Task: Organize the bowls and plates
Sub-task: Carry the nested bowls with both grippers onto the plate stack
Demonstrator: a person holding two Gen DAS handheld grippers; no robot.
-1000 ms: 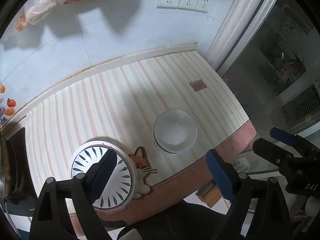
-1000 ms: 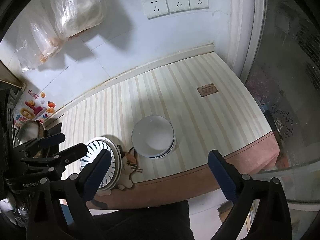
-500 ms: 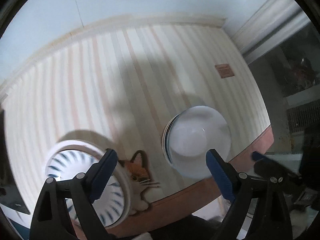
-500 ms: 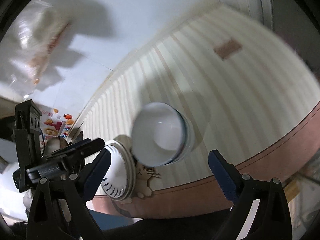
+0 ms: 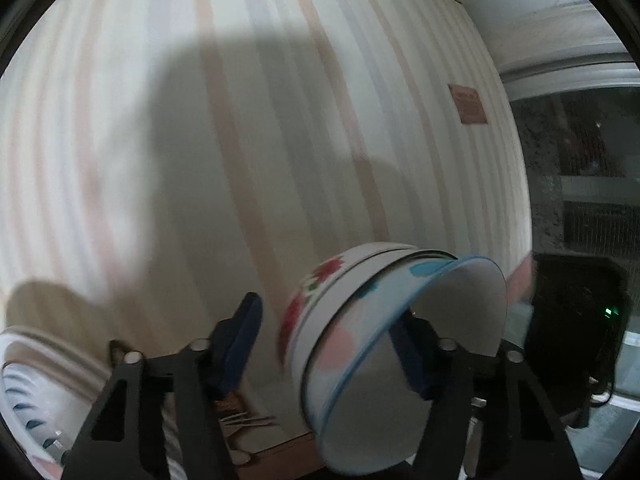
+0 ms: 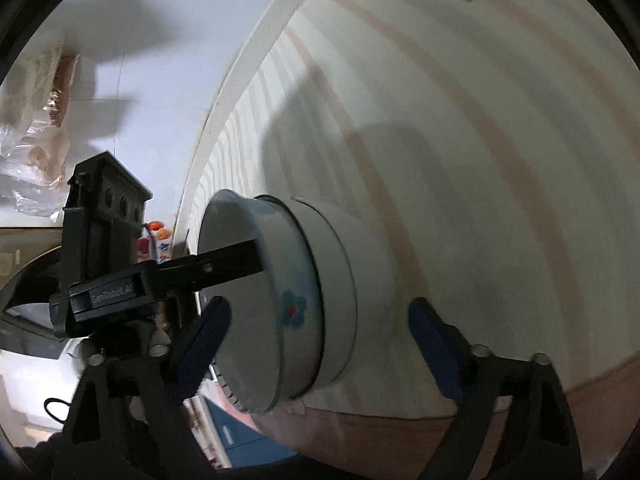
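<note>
Nested bowls (image 5: 384, 320) stood near the front edge of the striped table (image 5: 280, 120). Risk, as judged: a pinch on the top rim alone could tip the stack or lift one bowl. The left gripper (image 5: 332, 340), jaws just narrowing, straddled that rim, contact uncertain. The right gripper (image 6: 320, 340), also narrowing, bracketed the stack ungripped.

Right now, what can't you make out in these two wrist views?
- Left wrist: plate cut off by the bottom-left edge, blurred.
- Both views: how many bowls are nested; motion blur.
- Left wrist: brown label on the tablecloth; too small to read.
</note>
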